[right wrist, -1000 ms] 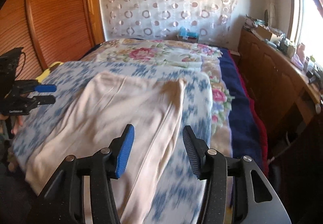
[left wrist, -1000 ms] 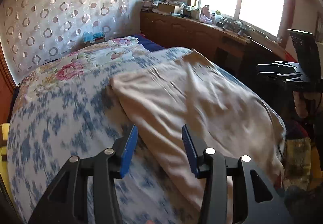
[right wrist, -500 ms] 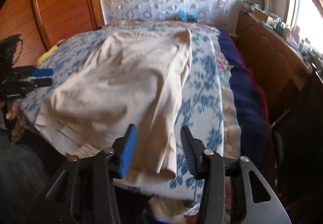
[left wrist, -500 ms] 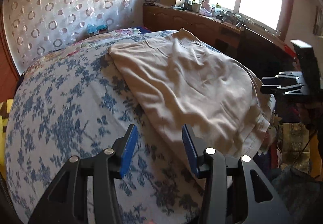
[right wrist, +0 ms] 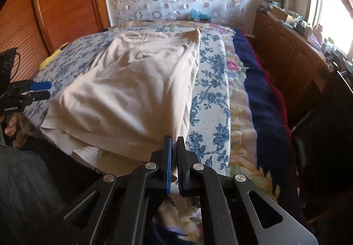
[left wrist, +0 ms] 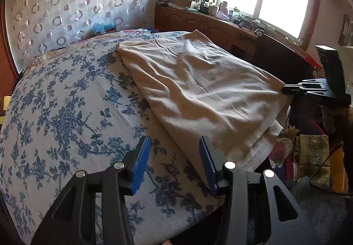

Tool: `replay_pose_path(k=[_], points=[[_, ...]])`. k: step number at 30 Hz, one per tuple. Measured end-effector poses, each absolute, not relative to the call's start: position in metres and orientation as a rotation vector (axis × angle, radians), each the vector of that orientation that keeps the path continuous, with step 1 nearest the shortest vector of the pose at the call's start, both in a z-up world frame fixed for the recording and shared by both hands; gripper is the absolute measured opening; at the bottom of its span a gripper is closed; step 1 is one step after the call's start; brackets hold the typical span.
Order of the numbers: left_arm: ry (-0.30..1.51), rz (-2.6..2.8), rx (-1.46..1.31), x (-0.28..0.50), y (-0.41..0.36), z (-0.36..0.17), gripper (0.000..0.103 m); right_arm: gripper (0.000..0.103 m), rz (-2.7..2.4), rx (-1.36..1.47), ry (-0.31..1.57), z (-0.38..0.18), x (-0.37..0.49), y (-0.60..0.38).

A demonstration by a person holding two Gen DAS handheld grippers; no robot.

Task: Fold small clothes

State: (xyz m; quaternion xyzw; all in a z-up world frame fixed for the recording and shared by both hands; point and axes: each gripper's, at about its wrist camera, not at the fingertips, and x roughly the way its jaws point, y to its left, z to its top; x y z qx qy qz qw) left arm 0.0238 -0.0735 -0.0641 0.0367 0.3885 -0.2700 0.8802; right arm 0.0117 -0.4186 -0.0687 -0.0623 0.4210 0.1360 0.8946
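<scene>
A beige garment [left wrist: 198, 90] [right wrist: 136, 90] lies flat on the blue-flowered bedspread [left wrist: 66, 112], its hemmed end hanging over the bed's near edge. My right gripper [right wrist: 174, 141] is at the garment's near right corner, its jaws closing tight with a strip of beige fabric pinched between the pads. In the left wrist view the right gripper [left wrist: 286, 89] touches the cloth's right edge. My left gripper [left wrist: 174, 141] stands open over the bedspread beside the garment's near left edge, its right fingertip just over the hem. From the right wrist view the left gripper [right wrist: 42, 89] is a little left of the cloth.
A wooden cabinet [left wrist: 209, 22] with cluttered items runs under the window on the right. Wooden wardrobe doors [right wrist: 55, 13] stand on the left. A navy blanket [right wrist: 264, 101] lies along the bed's right side. A blue box [right wrist: 198, 16] sits at the head.
Both grippers came down and in toward the garment's near end. The right jaws went from wide apart to closed on the garment's corner. The left jaws kept the same width.
</scene>
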Motion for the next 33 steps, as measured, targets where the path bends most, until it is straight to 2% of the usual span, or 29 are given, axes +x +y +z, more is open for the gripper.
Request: replay_pose_path(k=[6, 7, 9, 10, 11, 27, 30, 31, 32, 33], points=[[0.822, -0.567, 0.086, 0.023, -0.078, -0.068, 0.045, 0.004, 0.284, -0.127, 0.89, -0.079, 0.018, -0.41], [0.824, -0.568, 0.085, 0.023, -0.079, -0.069, 0.045, 0.009, 0.28, -0.128, 0.89, -0.08, 0.019, -0.409], [0.83, -0.569, 0.085, 0.023, -0.08, -0.071, 0.045, 0.03, 0.276, -0.124, 0.888, -0.082, 0.02, -0.41], [0.832, -0.569, 0.086, 0.023, -0.08, -0.072, 0.045, 0.05, 0.265, -0.12, 0.886, -0.082, 0.021, -0.41], [0.835, -0.569, 0.086, 0.023, -0.081, -0.072, 0.045, 0.058, 0.253, -0.118, 0.885, -0.083, 0.022, -0.411], [0.89, -0.644, 0.042, 0.017, -0.086, -0.086, 0.045, 0.058, 0.289, -0.119, 0.917, -0.101, 0.02, -0.404], [0.895, -0.654, 0.026, 0.017, -0.085, -0.087, 0.045, 0.044, 0.302, -0.116, 0.92, -0.1, 0.019, -0.404], [0.896, -0.653, 0.024, 0.017, -0.085, -0.087, 0.045, 0.037, 0.311, -0.115, 0.922, -0.1, 0.018, -0.405], [0.896, -0.655, 0.023, 0.017, -0.084, -0.087, 0.043, 0.028, 0.321, -0.114, 0.924, -0.1, 0.018, -0.404], [0.897, -0.663, 0.021, 0.017, -0.084, -0.087, 0.037, 0.026, 0.333, -0.114, 0.928, -0.099, 0.017, -0.403]])
